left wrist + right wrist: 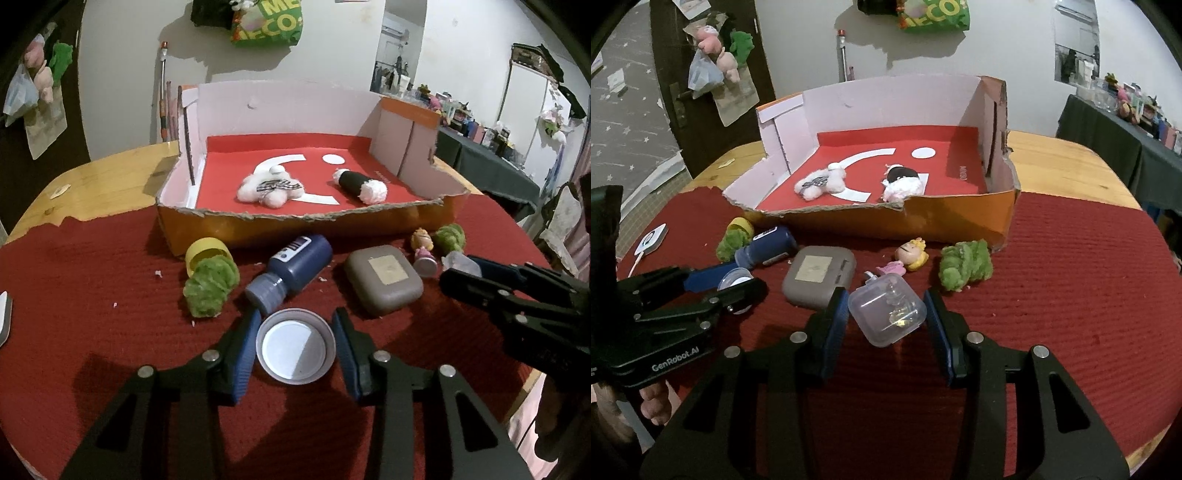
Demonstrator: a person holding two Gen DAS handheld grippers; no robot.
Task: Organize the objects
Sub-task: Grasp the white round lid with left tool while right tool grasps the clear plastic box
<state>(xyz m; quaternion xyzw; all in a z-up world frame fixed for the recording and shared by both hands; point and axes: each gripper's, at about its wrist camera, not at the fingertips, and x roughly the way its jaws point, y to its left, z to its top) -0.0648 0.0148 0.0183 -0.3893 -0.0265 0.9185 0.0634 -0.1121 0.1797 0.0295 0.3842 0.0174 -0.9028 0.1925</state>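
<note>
My left gripper is shut on a round silvery lid that lies on the red cloth; its blue pads press both sides. In the right wrist view the left gripper shows with the lid between its fingers. My right gripper is shut on a small clear plastic box with small bits inside. From the left wrist view, the right gripper comes in at the right edge. The open cardboard box behind holds a white plush and a black-and-white plush.
On the cloth before the cardboard box lie a green plush with a yellow cap, a dark blue bottle, a grey case, a small doll and another green plush. A white gadget sits far left.
</note>
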